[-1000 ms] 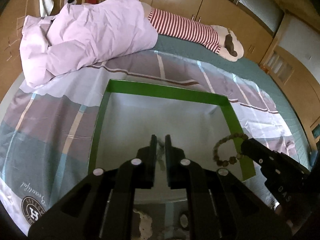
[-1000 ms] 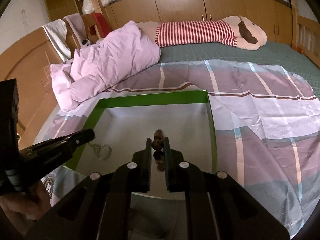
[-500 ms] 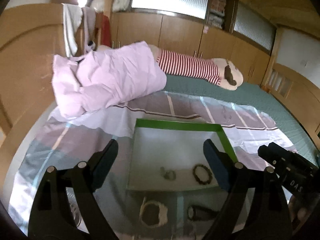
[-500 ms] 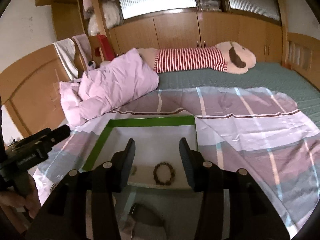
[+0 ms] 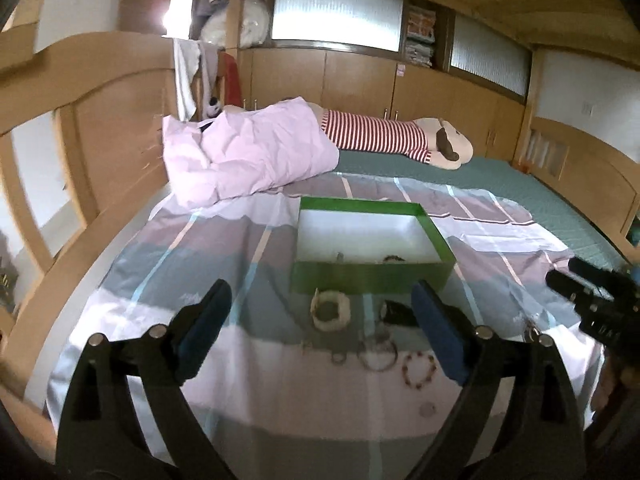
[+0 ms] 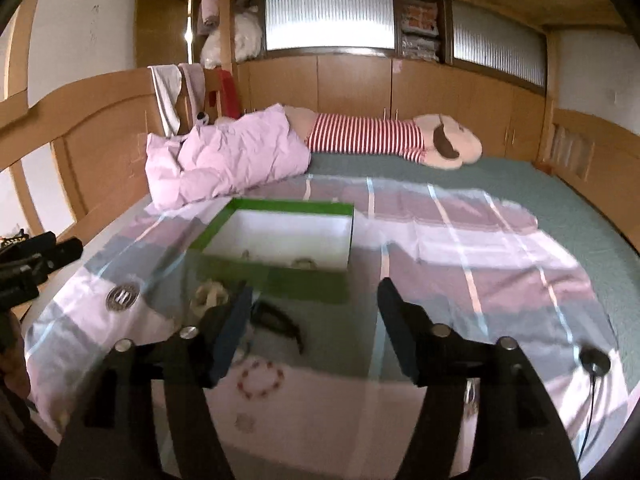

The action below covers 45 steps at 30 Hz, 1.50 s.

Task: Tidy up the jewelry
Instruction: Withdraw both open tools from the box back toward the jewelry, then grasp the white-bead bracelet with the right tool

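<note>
Two small jewelry pieces point(image 5: 394, 258) in green box point(image 5: 372, 278).

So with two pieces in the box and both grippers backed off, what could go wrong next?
The thin rings and beaded bracelet lie close together on soft bedding, so a grab may pinch the sheet or snag two pieces. The green box sits on the yielding bed too; a bump could tip it.

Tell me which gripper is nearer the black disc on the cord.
Right. The black disc lies just right of the right gripper; the left gripper is far across the sheet on its other side. Both jaws have just been opening, empty.
</note>
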Each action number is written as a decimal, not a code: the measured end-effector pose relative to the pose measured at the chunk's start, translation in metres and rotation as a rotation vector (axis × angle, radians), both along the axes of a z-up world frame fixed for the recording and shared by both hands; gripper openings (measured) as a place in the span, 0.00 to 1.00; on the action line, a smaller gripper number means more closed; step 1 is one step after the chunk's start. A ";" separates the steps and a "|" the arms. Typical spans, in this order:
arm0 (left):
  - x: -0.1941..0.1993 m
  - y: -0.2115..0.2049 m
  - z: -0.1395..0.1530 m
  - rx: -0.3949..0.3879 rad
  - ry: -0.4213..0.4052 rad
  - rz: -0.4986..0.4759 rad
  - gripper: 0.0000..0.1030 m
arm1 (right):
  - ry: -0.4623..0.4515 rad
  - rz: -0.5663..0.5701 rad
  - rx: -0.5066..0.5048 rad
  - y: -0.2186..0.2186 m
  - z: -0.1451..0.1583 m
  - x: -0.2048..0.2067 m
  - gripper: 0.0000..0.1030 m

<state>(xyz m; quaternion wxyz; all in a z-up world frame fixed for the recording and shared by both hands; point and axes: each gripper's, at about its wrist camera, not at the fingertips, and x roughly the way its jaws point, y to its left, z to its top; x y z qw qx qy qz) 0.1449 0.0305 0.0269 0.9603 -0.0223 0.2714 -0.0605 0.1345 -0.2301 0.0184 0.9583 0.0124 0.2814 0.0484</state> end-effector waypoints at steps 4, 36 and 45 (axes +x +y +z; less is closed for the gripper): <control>-0.020 0.004 -0.004 0.004 0.019 0.014 0.88 | 0.015 -0.005 0.004 0.005 -0.007 -0.016 0.69; -0.014 0.006 -0.018 0.002 0.052 0.027 0.88 | 0.346 0.108 -0.057 0.069 -0.127 0.014 0.61; -0.008 0.020 -0.016 -0.018 0.065 0.051 0.88 | 0.403 0.096 -0.093 0.087 -0.171 0.020 0.45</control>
